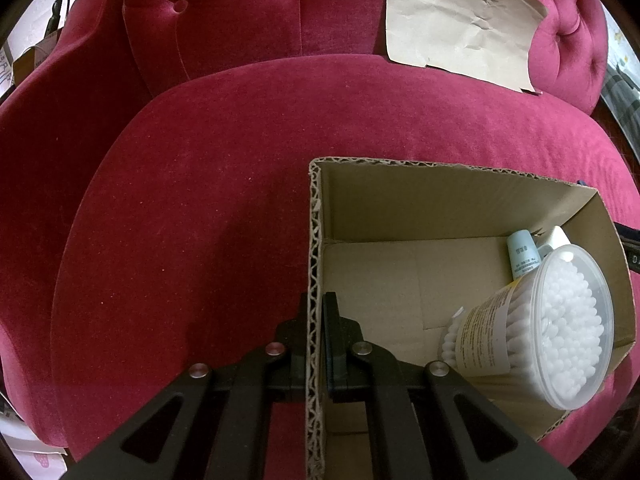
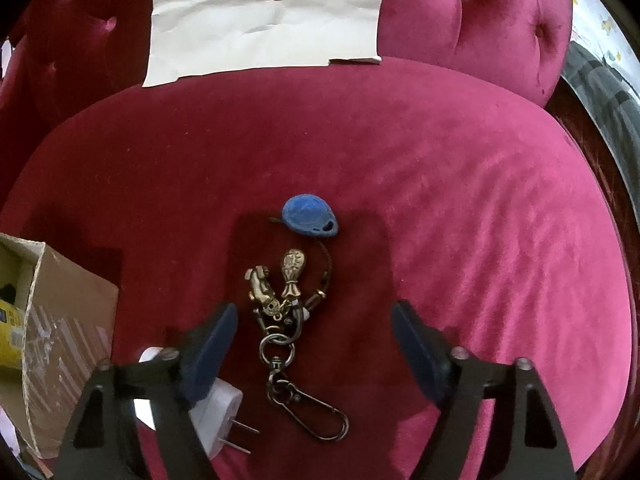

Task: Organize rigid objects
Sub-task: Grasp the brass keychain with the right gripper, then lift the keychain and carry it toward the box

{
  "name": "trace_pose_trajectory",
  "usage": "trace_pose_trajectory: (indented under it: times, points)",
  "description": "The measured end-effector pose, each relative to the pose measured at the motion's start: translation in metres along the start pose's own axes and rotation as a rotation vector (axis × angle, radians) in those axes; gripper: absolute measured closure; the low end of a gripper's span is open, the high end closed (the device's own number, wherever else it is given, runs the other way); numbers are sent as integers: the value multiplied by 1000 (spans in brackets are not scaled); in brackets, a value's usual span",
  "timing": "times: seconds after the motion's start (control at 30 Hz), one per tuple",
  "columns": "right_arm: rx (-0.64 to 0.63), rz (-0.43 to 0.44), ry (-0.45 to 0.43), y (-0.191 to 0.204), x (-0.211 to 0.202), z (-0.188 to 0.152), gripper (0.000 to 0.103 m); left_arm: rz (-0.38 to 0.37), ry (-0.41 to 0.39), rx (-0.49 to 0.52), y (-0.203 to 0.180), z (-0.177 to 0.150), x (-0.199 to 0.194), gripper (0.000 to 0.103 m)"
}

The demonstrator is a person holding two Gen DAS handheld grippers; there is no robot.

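Only in right view: keychain [image 2: 294, 312] between spread, not touching right gripper [image 2: 314, 320]. Left gripper [image 1: 316, 320] clamped on box wall [image 1: 314, 240].

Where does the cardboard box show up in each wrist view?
Left wrist: cardboard box fills the lower right, its near wall clamped in the left gripper.
Right wrist: only a corner of it at the left edge.
Shared landmark: the crumpled paper sheet on the red chair back.
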State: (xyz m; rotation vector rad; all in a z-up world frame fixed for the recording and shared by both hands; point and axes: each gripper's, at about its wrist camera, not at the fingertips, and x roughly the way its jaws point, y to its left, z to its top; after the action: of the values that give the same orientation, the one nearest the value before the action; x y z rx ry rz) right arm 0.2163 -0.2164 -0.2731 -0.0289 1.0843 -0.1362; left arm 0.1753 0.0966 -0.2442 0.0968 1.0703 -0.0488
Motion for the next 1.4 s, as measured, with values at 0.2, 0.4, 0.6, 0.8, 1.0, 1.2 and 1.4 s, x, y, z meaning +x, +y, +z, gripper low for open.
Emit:
trace_pose_trajectory:
  times: [0.2,0.4,0.6,0.8,1.0,1.2,1.4]
  points:
    - [-55,31,1,14,-5,-1,79,1,0,1,0,0,0,99]
    - [-46,35,1,10,-7,-2,79,1,1,1,0,0,0,99]
    - [-44,37,-6,7,-17,0,79,1,0,1,1,0,0,99]
    - [-54,37,-22,8,-35,0,79,2,0,1,0,0,0,99]
    - [-60,41,-38,9,-51,1,79,1,1,1,0,0,0,99]
    - [-72,44,-63,11,-69,4,79,3,0,-1,0,0,0,99]
    - [-81,56,-99,16,-90,7,79,3,0,-1,-1,1,0,99]
